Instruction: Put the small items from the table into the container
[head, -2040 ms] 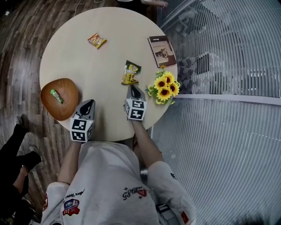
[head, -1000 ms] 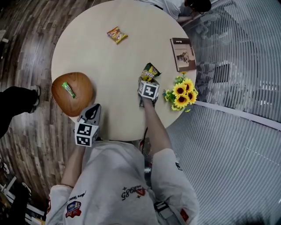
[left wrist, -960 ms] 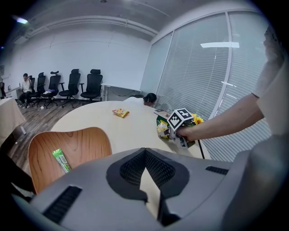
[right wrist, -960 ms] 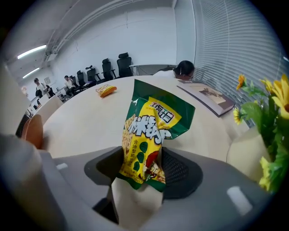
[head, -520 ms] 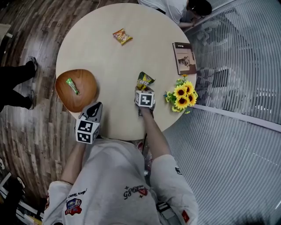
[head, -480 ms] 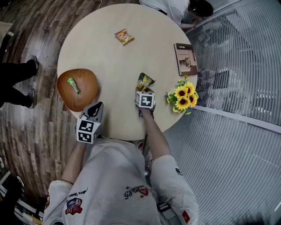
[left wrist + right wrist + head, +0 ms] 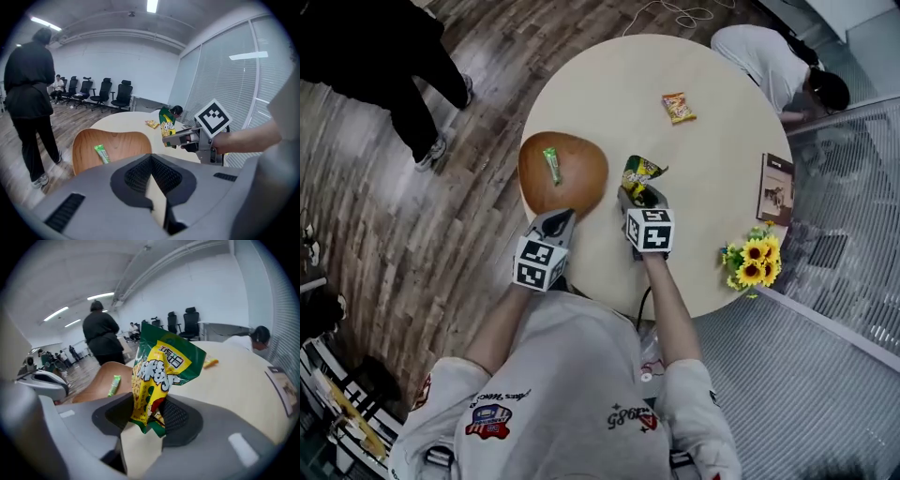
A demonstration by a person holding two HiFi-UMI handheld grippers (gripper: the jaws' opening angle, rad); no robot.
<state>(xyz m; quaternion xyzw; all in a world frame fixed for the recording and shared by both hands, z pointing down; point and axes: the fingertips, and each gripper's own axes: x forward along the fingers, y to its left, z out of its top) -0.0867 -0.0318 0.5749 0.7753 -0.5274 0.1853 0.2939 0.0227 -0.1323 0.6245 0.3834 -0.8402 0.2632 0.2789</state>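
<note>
My right gripper is shut on a green and yellow snack packet, which hangs off the table just right of the wooden bowl. A green candy bar lies in the bowl. With nothing between its fingers, my left gripper is shut at the bowl's near rim. An orange snack packet rests on the far side of the round table. The left gripper view shows the right gripper holding the packet upright.
A book and a bunch of sunflowers sit at the table's right edge. A person in black stands to the far left, and another person bends by the far right rim. Office chairs line the far wall.
My right gripper closed on the green and yellow packet, lifted it off the table and carried it left to beside the bowl. The left gripper shifted slightly by the bowl's near rim.
</note>
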